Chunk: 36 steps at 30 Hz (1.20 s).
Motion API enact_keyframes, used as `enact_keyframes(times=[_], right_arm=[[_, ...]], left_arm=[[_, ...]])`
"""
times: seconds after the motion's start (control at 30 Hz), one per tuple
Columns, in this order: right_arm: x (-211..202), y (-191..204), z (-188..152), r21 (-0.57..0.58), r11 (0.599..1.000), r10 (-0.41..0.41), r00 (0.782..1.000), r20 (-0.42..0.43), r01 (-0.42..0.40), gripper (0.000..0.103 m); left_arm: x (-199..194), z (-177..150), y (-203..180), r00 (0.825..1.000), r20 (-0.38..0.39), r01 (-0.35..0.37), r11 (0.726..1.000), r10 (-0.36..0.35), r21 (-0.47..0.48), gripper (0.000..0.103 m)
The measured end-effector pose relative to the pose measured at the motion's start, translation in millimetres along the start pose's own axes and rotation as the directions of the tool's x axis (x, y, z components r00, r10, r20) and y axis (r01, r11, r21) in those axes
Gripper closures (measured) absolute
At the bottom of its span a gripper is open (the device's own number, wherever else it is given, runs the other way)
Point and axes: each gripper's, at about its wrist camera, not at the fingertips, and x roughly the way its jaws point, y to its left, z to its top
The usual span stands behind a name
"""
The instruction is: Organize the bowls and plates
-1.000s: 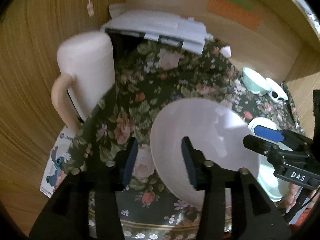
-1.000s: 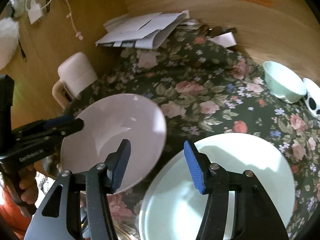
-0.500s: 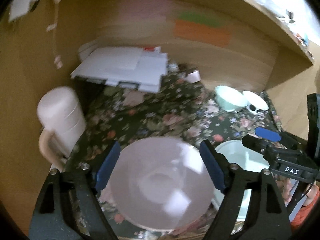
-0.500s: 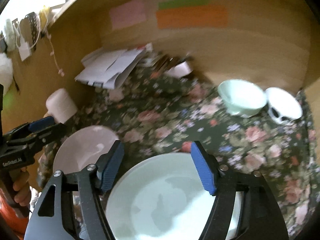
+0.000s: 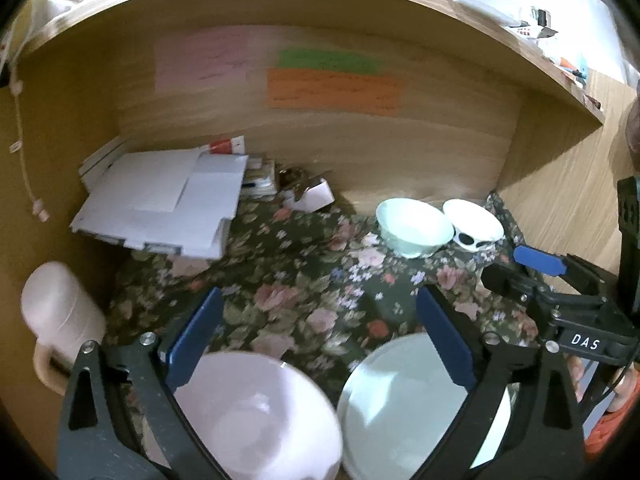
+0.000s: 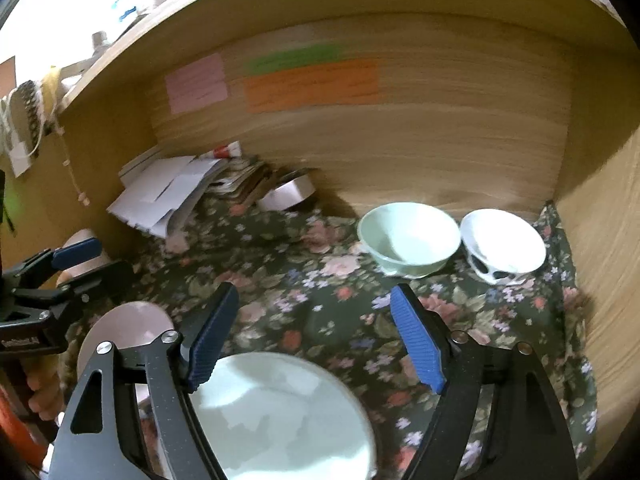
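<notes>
A pink plate (image 5: pixel 256 416) and a mint plate (image 5: pixel 400 400) lie side by side on the floral cloth (image 5: pixel 304 280) near its front edge. My left gripper (image 5: pixel 320 338) hovers above and behind the pink plate, jaws opening, nothing between them. In the right wrist view my right gripper (image 6: pixel 316 336) hangs over the mint plate (image 6: pixel 280 412), its jaws also opening and empty. The pink plate (image 6: pixel 124 328) shows at the left. A mint bowl (image 6: pixel 408 236) and a white panda-patterned bowl (image 6: pixel 504 244) stand at the back right. Each gripper shows in the other's view: right gripper (image 5: pixel 520 272), left gripper (image 6: pixel 92 264).
A pile of white papers (image 5: pixel 160 208) fills the back left corner, with a small round tin (image 6: pixel 288 194) beside it. A pink jug (image 5: pixel 60 320) stands at the left wall. Wooden walls close the desk on three sides under a shelf (image 5: pixel 320 4). Coloured notes (image 5: pixel 332 88) hang on the back wall.
Both grippers have drawn back and up from the plates while their jaws widened. The plates, earlier right at the fingertips, now lie lower in each view.
</notes>
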Motion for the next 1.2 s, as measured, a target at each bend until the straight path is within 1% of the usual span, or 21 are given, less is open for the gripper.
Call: enact_keyframes(times=[0.1, 0.2, 0.3, 0.47, 0.5, 0.57, 0.67, 0.7, 0.77, 0.83, 0.93, 1.07, 1.2], right_arm=[[9, -14, 6, 0.011, 1.000, -0.024, 1.000, -0.001, 0.024, 0.027], [22, -30, 10, 0.014, 0.998, -0.061, 0.998, -0.011, 0.061, 0.027], [39, -48, 13, 0.027, 0.995, -0.095, 0.995, -0.029, 0.096, 0.027], [65, -71, 17, 0.048, 0.990, -0.132, 0.989, -0.062, 0.135, 0.028], [71, -76, 18, 0.058, 0.990, -0.128, 0.989, -0.073, 0.132, 0.029], [82, -83, 20, 0.073, 0.988, -0.132, 0.987, -0.087, 0.139, 0.040], [97, -91, 22, 0.079, 0.986, -0.137, 0.984, -0.118, 0.147, 0.048], [102, -94, 22, 0.085, 0.985, -0.137, 0.982, -0.127, 0.149, 0.049], [112, -101, 23, 0.104, 0.984, -0.130, 0.980, -0.151, 0.147, 0.055], [121, -106, 23, 0.115, 0.982, -0.128, 0.977, -0.172, 0.149, 0.059], [131, -112, 23, 0.123, 0.979, -0.139, 0.971, -0.192, 0.165, 0.059], [143, -119, 22, 0.147, 0.976, -0.129, 0.967, -0.218, 0.163, 0.063], [152, -124, 21, 0.156, 0.972, -0.135, 0.963, -0.235, 0.174, 0.063]], left_arm=[[13, 8, -8, 1.000, -0.001, -0.001, 1.000, 0.001, 0.002, 0.004], [32, 13, -17, 1.000, -0.022, 0.000, 1.000, 0.000, 0.011, 0.004], [49, 16, -25, 0.999, -0.040, 0.009, 1.000, -0.008, 0.029, 0.004], [73, 22, -31, 0.999, -0.049, 0.012, 0.999, -0.010, 0.044, 0.004], [79, 24, -32, 0.998, -0.055, 0.021, 0.999, -0.019, 0.038, 0.004], [89, 28, -32, 0.998, -0.061, 0.033, 0.999, -0.032, 0.024, 0.004], [102, 33, -31, 0.997, -0.069, 0.034, 0.999, -0.033, 0.005, 0.004], [108, 35, -31, 0.997, -0.073, 0.022, 1.000, -0.022, -0.002, 0.004], [117, 39, -32, 0.997, -0.077, -0.003, 1.000, 0.003, 0.001, 0.004], [126, 41, -32, 0.996, -0.083, -0.016, 1.000, 0.017, 0.003, 0.004], [142, 43, -31, 0.994, -0.111, -0.015, 1.000, 0.014, -0.002, 0.004], [158, 41, -34, 0.989, -0.149, -0.002, 1.000, 0.003, 0.007, 0.004], [169, 39, -37, 0.985, -0.173, -0.008, 1.000, 0.011, 0.022, 0.004]])
